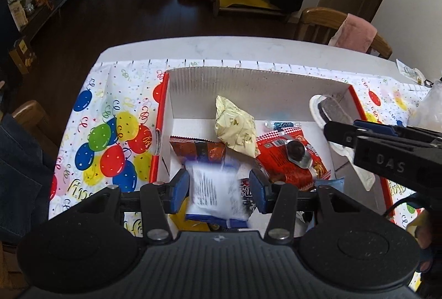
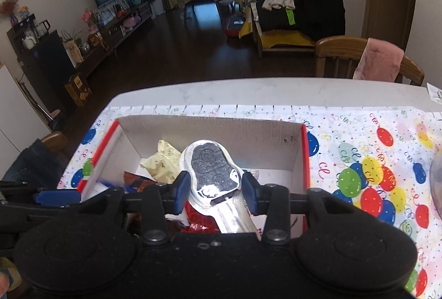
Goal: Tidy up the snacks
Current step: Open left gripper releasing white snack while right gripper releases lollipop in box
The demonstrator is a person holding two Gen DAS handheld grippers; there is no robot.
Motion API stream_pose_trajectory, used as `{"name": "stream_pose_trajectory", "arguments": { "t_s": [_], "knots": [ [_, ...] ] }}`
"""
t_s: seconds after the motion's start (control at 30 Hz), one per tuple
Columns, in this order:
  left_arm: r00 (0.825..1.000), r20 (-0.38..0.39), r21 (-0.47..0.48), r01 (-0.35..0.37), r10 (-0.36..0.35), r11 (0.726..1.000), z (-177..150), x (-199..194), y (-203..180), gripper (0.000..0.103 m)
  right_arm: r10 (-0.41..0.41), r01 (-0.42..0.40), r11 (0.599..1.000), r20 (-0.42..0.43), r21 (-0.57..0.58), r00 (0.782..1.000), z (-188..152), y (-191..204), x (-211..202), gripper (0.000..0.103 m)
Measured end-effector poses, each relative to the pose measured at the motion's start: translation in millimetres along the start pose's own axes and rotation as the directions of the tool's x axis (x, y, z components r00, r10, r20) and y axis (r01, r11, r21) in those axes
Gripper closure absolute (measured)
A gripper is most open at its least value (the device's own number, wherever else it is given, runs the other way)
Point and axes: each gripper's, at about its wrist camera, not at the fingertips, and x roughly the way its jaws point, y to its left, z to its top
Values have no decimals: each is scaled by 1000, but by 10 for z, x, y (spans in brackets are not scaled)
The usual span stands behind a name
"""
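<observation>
An open cardboard box (image 1: 248, 83) with red outer walls stands on the balloon-print cloth. Inside lie a cream packet (image 1: 234, 130), a red packet (image 1: 287, 161) and a brown-orange packet (image 1: 199, 148). My left gripper (image 1: 220, 188) hangs over the box's near end, shut on a blurred blue-and-white snack packet (image 1: 215, 188). My right gripper (image 2: 215, 188) is shut on a white-edged clear pack holding a dark figure-shaped treat on a stick (image 2: 212, 172). It sits over the box (image 2: 221, 130), and that pack (image 1: 328, 108) shows at the box's right wall.
The balloon cloth (image 1: 110, 139) covers a white table (image 1: 221, 47). A wooden chair with a pink cloth (image 1: 353, 31) stands behind the table's far right corner. A clear plastic bag (image 1: 431, 108) lies at the right. Another chair (image 1: 30, 111) stands at the left.
</observation>
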Motion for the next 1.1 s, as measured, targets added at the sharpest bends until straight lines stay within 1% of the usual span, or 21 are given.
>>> {"name": "stream_pose_trajectory", "arguments": {
  "t_s": [0.13, 0.27, 0.6, 0.83, 1.1],
  "knots": [
    [1000, -26, 13, -17, 17, 1000, 31, 136, -26, 55, -11, 10, 1000, -39, -5, 999, 0, 5, 185, 64],
    [999, -49, 16, -17, 18, 1000, 2, 228, -22, 55, -13, 12, 1000, -73, -13, 997, -28, 10, 324, 64],
    [998, -65, 23, -20, 21, 1000, -81, 304, -25, 55, -1, -5, 999, -120, -44, 993, -137, 56, 446, 63],
    [998, -53, 24, -17, 18, 1000, -133, 240, -35, 55, 8, -12, 999, -106, -35, 994, -146, 24, 355, 62],
    [1000, -5, 30, -9, 9, 999, -208, 29, -39, 55, 32, -34, 999, -74, -27, 997, -165, -26, 57, 57]
  ]
}}
